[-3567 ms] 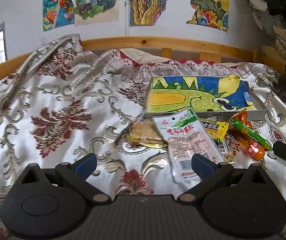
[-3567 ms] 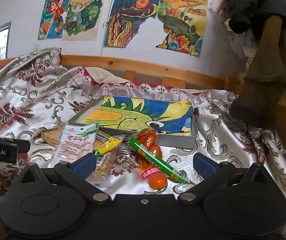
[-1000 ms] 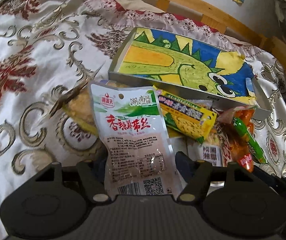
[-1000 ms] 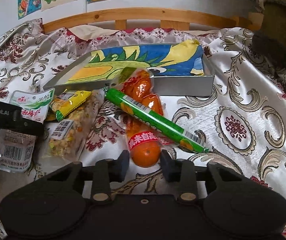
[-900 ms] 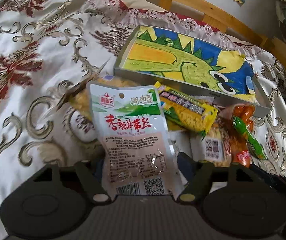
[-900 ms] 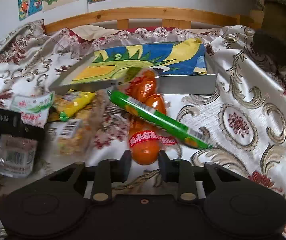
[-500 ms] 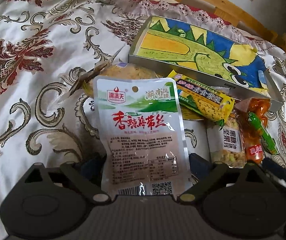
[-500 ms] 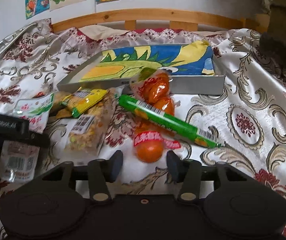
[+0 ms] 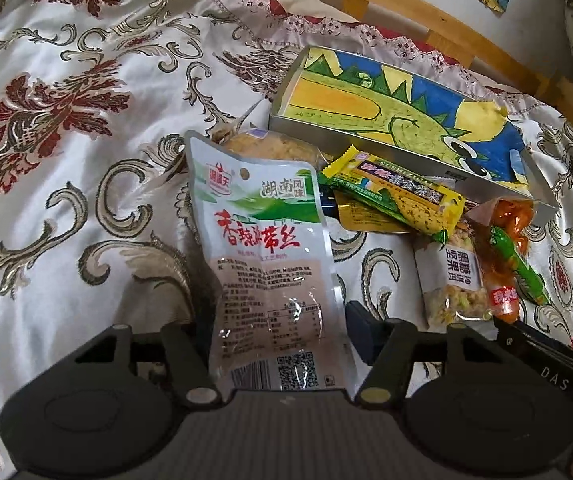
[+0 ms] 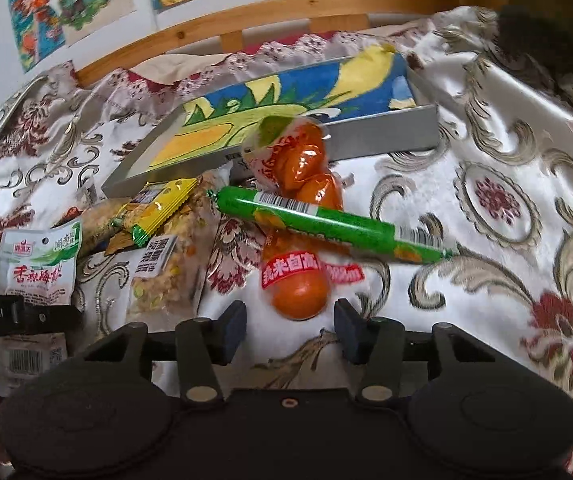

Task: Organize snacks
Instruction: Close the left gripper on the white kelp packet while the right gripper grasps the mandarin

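Observation:
My left gripper (image 9: 278,320) is shut on the lower end of a white seaweed snack pouch (image 9: 262,256) and holds it over the bedspread; the pouch also shows in the right wrist view (image 10: 38,264). My right gripper (image 10: 289,326) is open, its fingertips on either side of the near end of an orange snack bag (image 10: 298,240). A green sausage stick (image 10: 326,228) lies across that bag. A yellow bar (image 9: 394,196), a nut brittle pack (image 9: 452,280) and a clear cake pack (image 9: 270,146) lie in front of the dinosaur-painted grey tray (image 9: 398,148).
Everything lies on a patterned satin bedspread (image 9: 66,160). A wooden bed rail (image 10: 246,16) and a wall with drawings run behind the tray (image 10: 386,130). The left gripper body (image 10: 18,316) sits at the left edge of the right wrist view.
My left gripper closed on the pouch and lifted it slightly. My right gripper opened wider around the end of the orange bag, and its view tilted.

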The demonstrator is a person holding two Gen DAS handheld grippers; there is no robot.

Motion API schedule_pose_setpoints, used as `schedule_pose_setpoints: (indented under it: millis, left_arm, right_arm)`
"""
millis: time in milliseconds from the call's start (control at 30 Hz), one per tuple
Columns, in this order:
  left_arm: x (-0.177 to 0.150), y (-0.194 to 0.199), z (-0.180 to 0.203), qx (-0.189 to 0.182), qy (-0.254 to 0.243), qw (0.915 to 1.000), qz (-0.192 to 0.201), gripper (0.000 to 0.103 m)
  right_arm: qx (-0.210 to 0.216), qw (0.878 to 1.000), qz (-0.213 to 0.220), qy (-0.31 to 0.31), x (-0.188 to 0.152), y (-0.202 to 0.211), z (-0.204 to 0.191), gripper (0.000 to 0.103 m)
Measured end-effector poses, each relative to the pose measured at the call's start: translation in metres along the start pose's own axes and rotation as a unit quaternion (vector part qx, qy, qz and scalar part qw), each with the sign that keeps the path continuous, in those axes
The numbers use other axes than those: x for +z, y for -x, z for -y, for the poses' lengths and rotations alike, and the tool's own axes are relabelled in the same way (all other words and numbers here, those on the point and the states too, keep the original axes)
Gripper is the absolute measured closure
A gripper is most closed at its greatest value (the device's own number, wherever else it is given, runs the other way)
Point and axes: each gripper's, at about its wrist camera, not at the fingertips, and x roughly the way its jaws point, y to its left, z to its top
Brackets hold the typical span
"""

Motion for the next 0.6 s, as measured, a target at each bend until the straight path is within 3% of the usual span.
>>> schedule_pose_setpoints:
  millis: [200,600]
  left_arm:
    - [-0.008,0.01,0.002,-0.005,-0.01,0.9997,0.022,0.051]
    - [-0.014,0.02,0.0,-0.018,0.013,0.9994,0.027,0.054]
  right_arm:
    - [0.001,0.999,0.017,0.032,0.001,-0.009,-0.003,0.055]
    - [0.011,0.998,0.024,0.05,0.007,-0.016,0.001,0.068]
